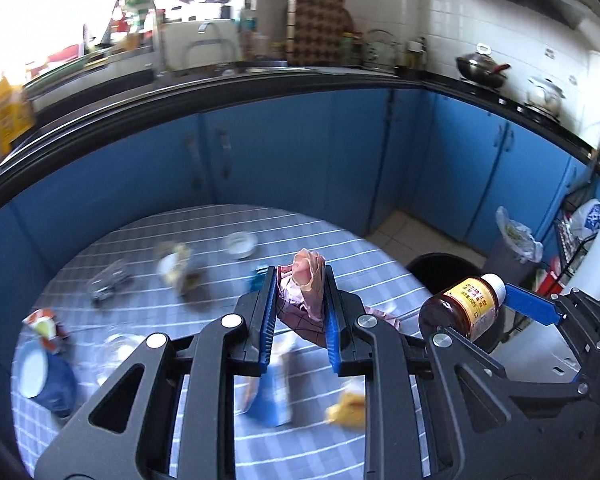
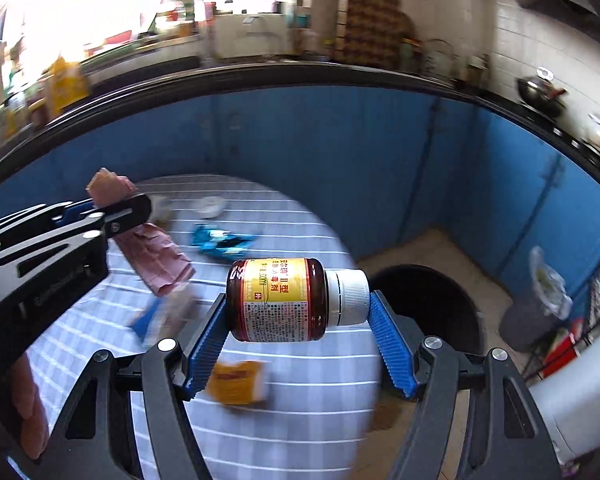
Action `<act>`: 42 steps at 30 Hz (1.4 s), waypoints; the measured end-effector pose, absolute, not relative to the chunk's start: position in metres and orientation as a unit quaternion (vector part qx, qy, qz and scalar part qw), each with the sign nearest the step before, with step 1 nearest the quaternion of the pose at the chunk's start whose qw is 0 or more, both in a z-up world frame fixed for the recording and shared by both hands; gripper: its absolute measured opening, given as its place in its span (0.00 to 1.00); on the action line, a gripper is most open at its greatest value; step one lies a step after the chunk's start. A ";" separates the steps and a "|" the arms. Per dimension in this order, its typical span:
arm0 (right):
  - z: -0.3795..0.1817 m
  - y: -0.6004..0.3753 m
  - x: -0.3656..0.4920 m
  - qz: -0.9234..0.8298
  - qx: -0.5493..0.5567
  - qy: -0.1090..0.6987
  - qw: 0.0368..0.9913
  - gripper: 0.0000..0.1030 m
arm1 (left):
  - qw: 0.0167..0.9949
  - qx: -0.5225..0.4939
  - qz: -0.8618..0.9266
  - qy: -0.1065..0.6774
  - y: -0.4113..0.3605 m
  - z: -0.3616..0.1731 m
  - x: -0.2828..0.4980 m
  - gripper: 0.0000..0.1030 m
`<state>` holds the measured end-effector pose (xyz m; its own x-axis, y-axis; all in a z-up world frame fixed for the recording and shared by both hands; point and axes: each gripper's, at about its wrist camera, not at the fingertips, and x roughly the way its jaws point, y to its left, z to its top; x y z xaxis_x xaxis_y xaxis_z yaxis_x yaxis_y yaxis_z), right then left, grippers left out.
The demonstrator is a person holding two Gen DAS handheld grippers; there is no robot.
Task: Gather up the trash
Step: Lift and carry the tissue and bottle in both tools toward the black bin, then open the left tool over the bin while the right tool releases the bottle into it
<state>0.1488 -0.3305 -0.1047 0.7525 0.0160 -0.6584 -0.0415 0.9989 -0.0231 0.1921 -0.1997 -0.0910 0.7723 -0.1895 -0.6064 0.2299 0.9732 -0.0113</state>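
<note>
My left gripper (image 1: 301, 280) is shut on a crumpled pink wrapper (image 1: 308, 280) and holds it above the round table (image 1: 360, 264). In the right wrist view the wrapper (image 2: 148, 252) hangs from the left gripper (image 2: 112, 204). My right gripper (image 2: 296, 304) is shut on a brown bottle (image 2: 278, 300) with a yellow label and white cap, held sideways above the table edge. The bottle also shows in the left wrist view (image 1: 466, 306). A black trash bin (image 2: 432, 300) stands on the floor just right of the table.
Several pieces of litter lie on the striped tablecloth: a teal wrapper (image 2: 220, 240), a yellow packet (image 2: 238, 384), a blue carton (image 1: 270, 396), a white cup (image 1: 240, 244). Blue cabinets (image 1: 300, 152) run behind. A grey bin with a bag (image 2: 540, 304) stands at right.
</note>
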 end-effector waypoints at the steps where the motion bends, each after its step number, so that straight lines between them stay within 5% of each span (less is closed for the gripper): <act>1: -0.106 -0.338 0.149 0.008 -0.016 0.352 0.936 0.65 | 0.940 0.035 -0.116 0.318 -0.211 -0.092 0.196 0.22; 32: -0.169 -0.471 0.173 -0.197 -0.023 0.383 0.902 0.74 | 0.916 0.076 -0.195 0.342 -0.387 -0.123 0.257 0.22; 35: -0.171 -0.481 0.166 -0.203 -0.009 0.387 0.899 0.74 | 0.914 0.080 -0.203 0.342 -0.402 -0.122 0.260 0.28; 36: -0.172 -0.484 0.164 -0.207 -0.007 0.389 0.897 0.74 | 0.914 0.083 -0.201 0.344 -0.406 -0.122 0.262 0.39; 37: -0.173 -0.484 0.164 -0.208 -0.007 0.391 0.897 0.74 | 0.914 0.084 -0.199 0.344 -0.408 -0.122 0.263 0.67; 39: -0.174 -0.486 0.161 -0.203 0.001 0.393 0.897 0.74 | 0.923 0.079 -0.188 0.326 -0.407 -0.117 0.262 0.94; 42: -0.174 -0.482 0.160 -0.195 0.004 0.392 0.899 0.74 | 0.935 0.078 -0.182 0.296 -0.400 -0.108 0.256 0.94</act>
